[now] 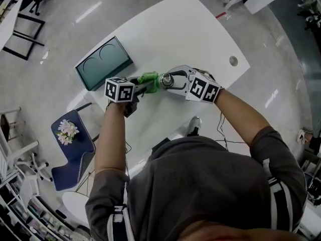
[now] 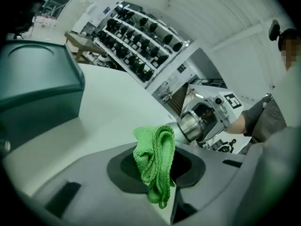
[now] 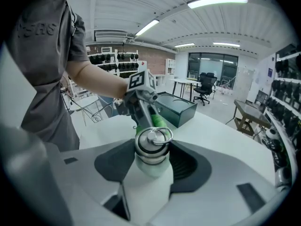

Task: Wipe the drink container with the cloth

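The drink container [image 3: 151, 166] is a white bottle with a steel cap and ring [image 3: 153, 140]. My right gripper [image 3: 151, 171] is shut on its body and holds it out over the white table [image 1: 200, 34], cap towards the left gripper. The head view shows the cap [image 1: 166, 79] ahead of the right gripper [image 1: 174, 80]. My left gripper [image 1: 143, 86] is shut on a bunched green cloth [image 1: 149, 80]. In the left gripper view the cloth [image 2: 154, 159] hangs between the jaws of that gripper [image 2: 155, 173], right against the cap [image 2: 188, 125]. From the right gripper view only a strip of cloth [image 3: 158, 122] shows behind the cap.
A dark green box [image 1: 103, 63] with two circles on its lid lies on the table's left part. The table has a round cable hole [image 1: 233, 61] at the right. A blue chair with a flowered cushion [image 1: 70, 134] stands left of the person.
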`<state>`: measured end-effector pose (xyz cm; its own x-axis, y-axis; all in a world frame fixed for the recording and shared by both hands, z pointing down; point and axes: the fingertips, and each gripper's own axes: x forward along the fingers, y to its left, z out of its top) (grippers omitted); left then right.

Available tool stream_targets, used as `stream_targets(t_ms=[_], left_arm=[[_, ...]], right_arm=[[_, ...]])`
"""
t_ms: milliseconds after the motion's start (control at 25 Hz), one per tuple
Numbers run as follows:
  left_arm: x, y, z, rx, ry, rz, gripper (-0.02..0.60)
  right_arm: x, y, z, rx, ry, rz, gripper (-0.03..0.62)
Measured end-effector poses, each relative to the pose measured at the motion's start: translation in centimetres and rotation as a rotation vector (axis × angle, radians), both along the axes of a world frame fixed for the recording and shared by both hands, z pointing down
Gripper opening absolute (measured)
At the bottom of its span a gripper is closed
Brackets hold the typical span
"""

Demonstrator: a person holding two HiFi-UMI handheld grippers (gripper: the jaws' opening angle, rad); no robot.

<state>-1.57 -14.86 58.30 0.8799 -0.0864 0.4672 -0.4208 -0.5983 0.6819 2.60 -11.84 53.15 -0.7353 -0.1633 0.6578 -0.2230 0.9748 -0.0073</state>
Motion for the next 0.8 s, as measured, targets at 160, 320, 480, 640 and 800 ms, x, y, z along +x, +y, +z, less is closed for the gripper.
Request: stream_targets(t_ms=[160, 320, 480, 640, 800], left_arm=[[-1.1, 2.1, 3.2, 0.003, -0.128, -0.058, 0.080], [-2.2, 2.2, 1.2, 0.050, -0.117, -0.115, 0.080], [-3.4, 1.2, -3.1, 0.123, -0.057, -0.163, 0.081], [-3.6, 0.0, -8.8, 0.222, -0.001, -0.179, 0.081], [-0.9, 0.5, -12.7, 0.330, 0.011, -0.110, 0.081]], right_arm=[[-0.9, -0.4, 0.0, -0.018, 0.000, 0.026, 0.221], [-1.8, -0.7, -0.3, -0.020, -0.026, 0.033, 0.226], [-2.2, -0.6, -0.1, -0.011, -0.129, 0.049, 0.350], [-0.5, -0.7, 2.5, -0.028, -0.201, 0.111, 0.427], [-1.0, -0.4, 6.5, 0.000, -0.140, 0.113, 0.433]])
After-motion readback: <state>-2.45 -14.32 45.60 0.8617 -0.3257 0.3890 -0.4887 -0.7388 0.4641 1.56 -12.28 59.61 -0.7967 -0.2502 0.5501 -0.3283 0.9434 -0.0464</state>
